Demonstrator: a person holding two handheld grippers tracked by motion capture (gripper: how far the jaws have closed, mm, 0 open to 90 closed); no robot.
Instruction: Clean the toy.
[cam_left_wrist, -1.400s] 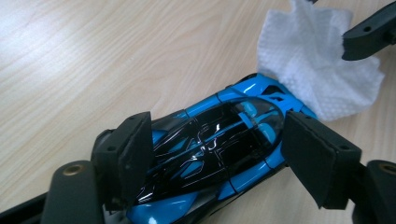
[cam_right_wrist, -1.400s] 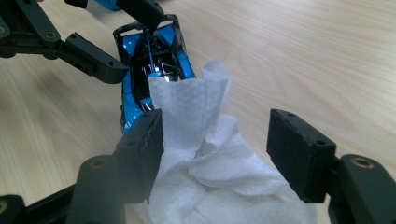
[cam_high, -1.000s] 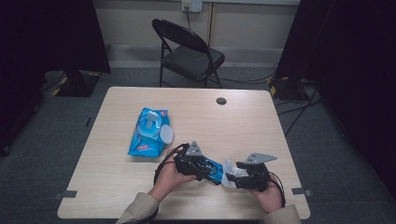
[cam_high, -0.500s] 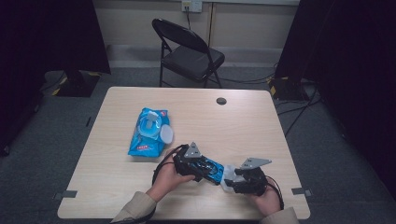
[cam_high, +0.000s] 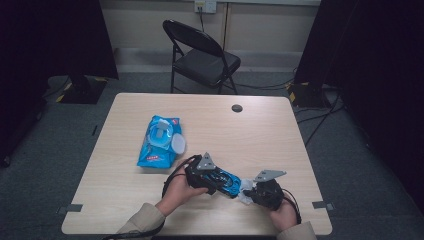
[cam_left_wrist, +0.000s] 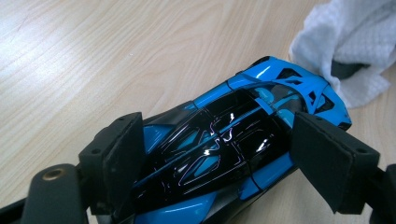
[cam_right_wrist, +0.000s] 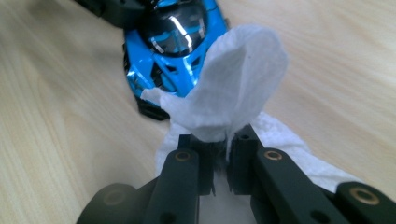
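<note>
2 grippers: both low in the high view, near the table's (cam_high: 125, 130) front edge.
Left gripper (cam_left_wrist: 219, 154): pads clamp the blue toy car (cam_left_wrist: 233, 140) by its sides.
Right gripper (cam_right_wrist: 219, 154): jaws just closed, pinching a white wipe (cam_right_wrist: 233, 88) against the car's nose, center frame.

— What sits on the table (cam_high: 125, 200) toward its left half?
— A blue pack of wipes (cam_high: 160, 141), lying flat; its white lid (cam_high: 178, 144) is flipped open to one side.
— Anything farther back?
— A small dark round cap (cam_high: 237, 108) near the far edge, well apart from the pack.
— And beyond the table?
— A black folding chair (cam_high: 202, 56) on grey carpet; a wall socket (cam_high: 205, 5) above it; cables (cam_high: 320, 117) trailing over the floor at the right; dark curtains (cam_high: 50, 40) on both sides.
</note>
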